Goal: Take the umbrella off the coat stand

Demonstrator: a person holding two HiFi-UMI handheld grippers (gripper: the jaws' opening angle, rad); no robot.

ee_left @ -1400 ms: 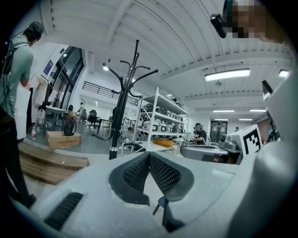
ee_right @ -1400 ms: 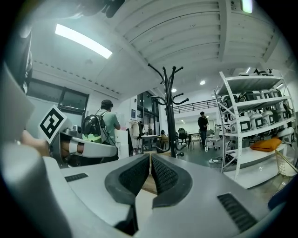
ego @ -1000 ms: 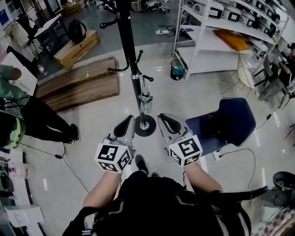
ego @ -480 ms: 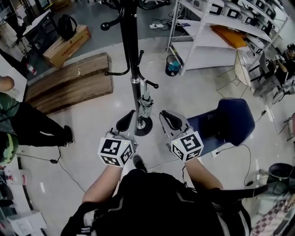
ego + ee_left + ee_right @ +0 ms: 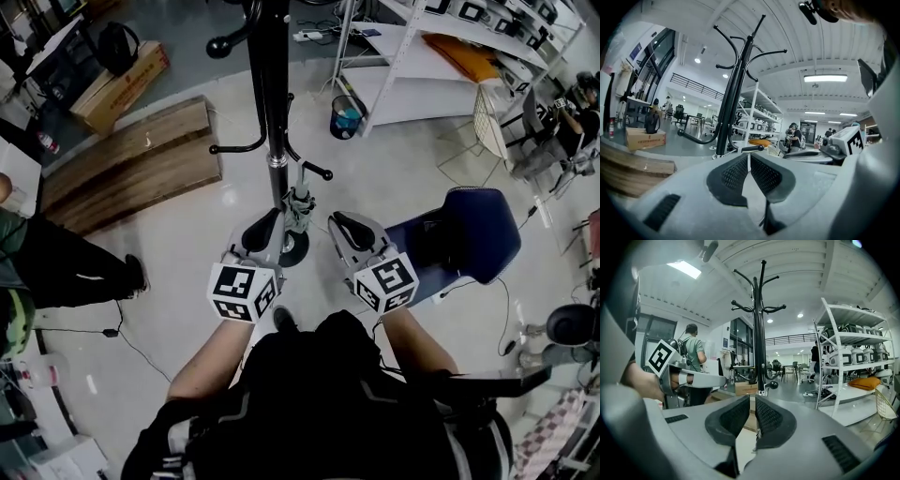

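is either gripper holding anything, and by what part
Nothing is held. The left gripper and right gripper both have their jaws shut and empty; the umbrella hangs on the coat stand, ahead of them.

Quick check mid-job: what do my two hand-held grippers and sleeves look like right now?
The left hand-held gripper and right hand-held gripper are grey moulded shells with black textured pads. Each carries a white cube with black square markers. The top is black.

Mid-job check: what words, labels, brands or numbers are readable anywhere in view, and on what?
No text can be read for certain.
Cardboard box: a line of red print on its side, too blurred to read.
Left marker cube, right marker cube: black square patterns only, no words.
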